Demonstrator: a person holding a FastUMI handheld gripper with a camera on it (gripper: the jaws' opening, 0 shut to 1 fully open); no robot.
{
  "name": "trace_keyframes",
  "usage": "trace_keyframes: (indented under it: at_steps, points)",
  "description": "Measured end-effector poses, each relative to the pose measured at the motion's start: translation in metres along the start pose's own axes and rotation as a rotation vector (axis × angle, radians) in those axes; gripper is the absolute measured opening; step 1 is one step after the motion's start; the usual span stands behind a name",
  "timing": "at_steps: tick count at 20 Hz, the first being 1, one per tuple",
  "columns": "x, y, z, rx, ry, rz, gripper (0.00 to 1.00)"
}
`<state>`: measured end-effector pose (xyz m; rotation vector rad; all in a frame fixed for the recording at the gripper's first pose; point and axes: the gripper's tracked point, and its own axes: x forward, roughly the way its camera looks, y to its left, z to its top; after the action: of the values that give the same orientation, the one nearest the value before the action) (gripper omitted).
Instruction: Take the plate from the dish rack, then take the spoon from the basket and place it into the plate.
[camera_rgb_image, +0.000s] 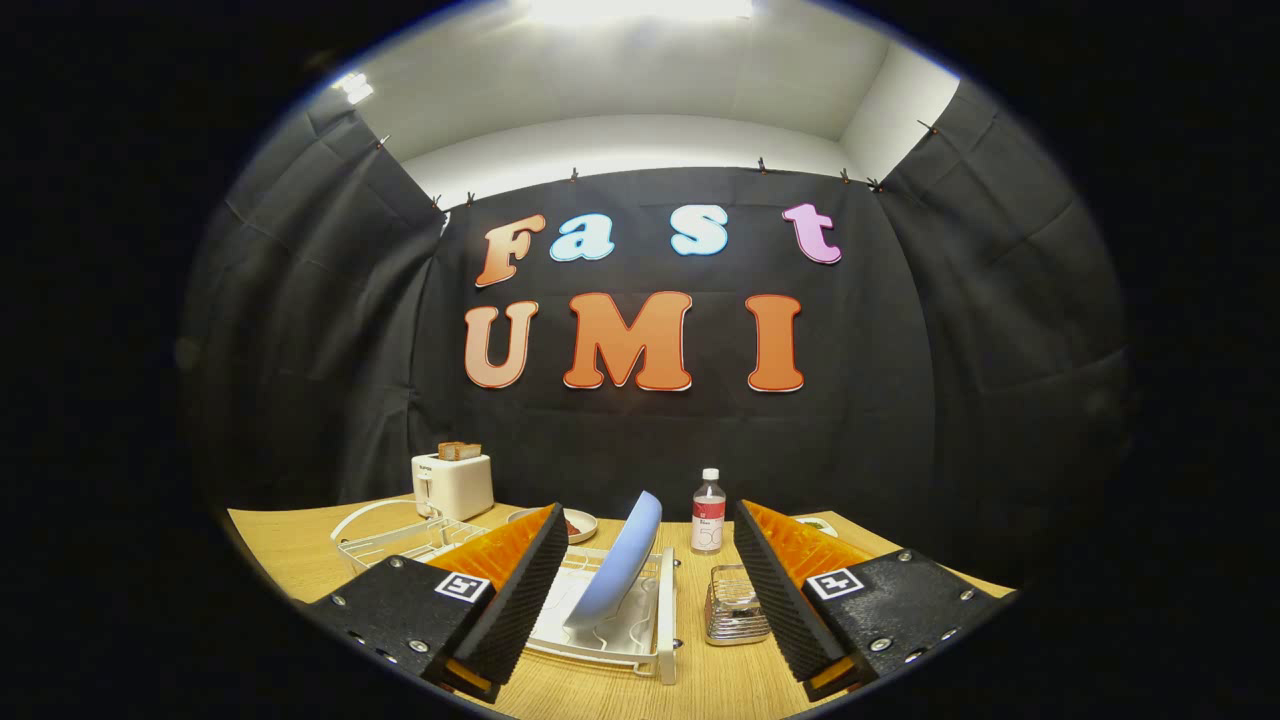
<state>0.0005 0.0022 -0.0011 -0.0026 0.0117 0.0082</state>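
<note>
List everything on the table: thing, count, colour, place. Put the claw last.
Plate: one, light blue, leaning on edge in the rack, ahead between the fingers.
Rack: one, white, on the table under the plate.
Basket: one, shiny metal, right of the rack; contents too small to tell.
Bottle: one, clear with white cap and red label, upright behind the basket.
Toaster: one, white, far left, with brown slices in the top.
Wire tray: one, white, in front of the toaster.
Dish: one, pale, behind the rack, with something red in it.
Table: one, light wood.
Claw: one, open, empty, fingers either side of the plate, not touching it.
</note>
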Motion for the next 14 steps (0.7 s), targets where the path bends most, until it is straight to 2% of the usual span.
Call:
trace_keyframes:
  at_steps: [4, 7, 11, 14]
  points:
    - [0.013, 0.003, 0.000, 0.013, 0.033, 0.015, 0.99]
    - [0.032, 0.009, -0.001, -0.007, 0.097, 0.058, 0.99]
    - [0.065, 0.026, -0.011, 0.016, 0.253, 0.165, 0.99]
    - [0.092, 0.022, -0.023, 0.045, 0.392, 0.168, 0.99]
